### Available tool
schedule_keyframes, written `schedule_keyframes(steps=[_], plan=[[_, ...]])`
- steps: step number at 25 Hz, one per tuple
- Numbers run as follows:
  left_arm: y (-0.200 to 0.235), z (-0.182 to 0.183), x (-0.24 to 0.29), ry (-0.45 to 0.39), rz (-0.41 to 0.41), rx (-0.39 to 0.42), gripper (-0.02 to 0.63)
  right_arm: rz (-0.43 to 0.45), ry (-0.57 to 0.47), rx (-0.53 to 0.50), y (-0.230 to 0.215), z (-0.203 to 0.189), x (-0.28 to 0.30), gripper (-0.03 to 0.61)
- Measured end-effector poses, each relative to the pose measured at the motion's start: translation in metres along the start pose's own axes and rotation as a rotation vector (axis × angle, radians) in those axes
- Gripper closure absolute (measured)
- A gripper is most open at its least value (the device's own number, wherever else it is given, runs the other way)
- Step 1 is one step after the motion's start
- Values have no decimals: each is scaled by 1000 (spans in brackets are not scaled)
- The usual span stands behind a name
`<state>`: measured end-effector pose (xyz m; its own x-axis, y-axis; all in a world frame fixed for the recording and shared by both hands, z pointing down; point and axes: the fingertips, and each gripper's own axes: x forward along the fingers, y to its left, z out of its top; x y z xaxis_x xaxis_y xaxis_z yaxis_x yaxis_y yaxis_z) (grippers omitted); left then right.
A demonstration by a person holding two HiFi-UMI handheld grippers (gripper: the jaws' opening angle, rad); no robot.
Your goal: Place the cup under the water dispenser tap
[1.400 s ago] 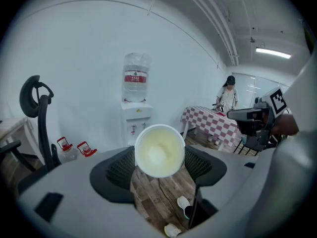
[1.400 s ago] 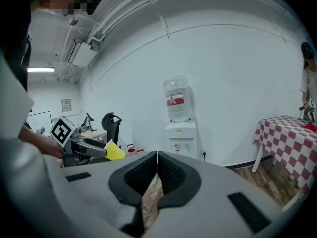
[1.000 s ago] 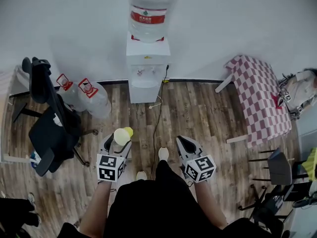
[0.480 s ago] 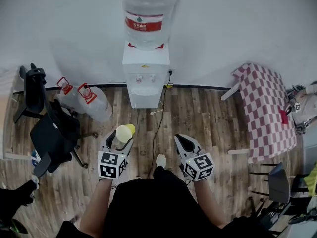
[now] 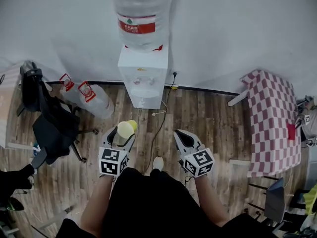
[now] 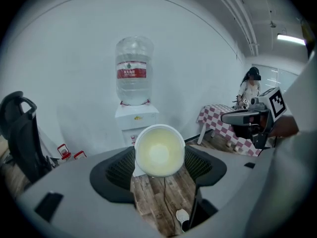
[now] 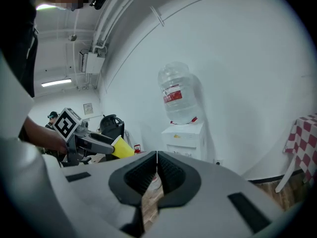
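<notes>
Both sides of the open wooden floor [image 5: 208, 115] are bounded: spare bottles [image 5: 91, 97] and office chair [image 5: 48, 128] left, checkered bench [image 5: 273, 118] right, water dispenser [image 5: 143, 76] against the wall ahead. The left tool [image 5: 119, 139] clamps the yellow cup [image 5: 125, 129], well short of the dispenser; the right tool [image 5: 184, 139] has its jaws together, empty.

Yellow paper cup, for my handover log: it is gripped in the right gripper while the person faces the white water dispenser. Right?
No: the yellow paper cup is gripped in the left gripper, as the left gripper view shows; the right gripper is shut, empty. The white water dispenser is ahead.
</notes>
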<state>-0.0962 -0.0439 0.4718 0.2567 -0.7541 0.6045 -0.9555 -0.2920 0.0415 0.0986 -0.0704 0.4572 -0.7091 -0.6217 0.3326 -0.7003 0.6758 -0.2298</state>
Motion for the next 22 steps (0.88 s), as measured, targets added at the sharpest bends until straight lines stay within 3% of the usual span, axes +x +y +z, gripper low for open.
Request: schedule_keyframes(steps=[11, 16, 22], plan=[[-5, 11, 32, 58, 19, 7, 290, 23, 3, 41, -36, -4, 14, 557], [-2, 17, 57, 66, -14, 10, 290, 16, 29, 68, -37, -14, 29, 557], [13, -1, 121, 114, -73, 29, 290, -12, 68, 40, -40, -20, 71, 557]])
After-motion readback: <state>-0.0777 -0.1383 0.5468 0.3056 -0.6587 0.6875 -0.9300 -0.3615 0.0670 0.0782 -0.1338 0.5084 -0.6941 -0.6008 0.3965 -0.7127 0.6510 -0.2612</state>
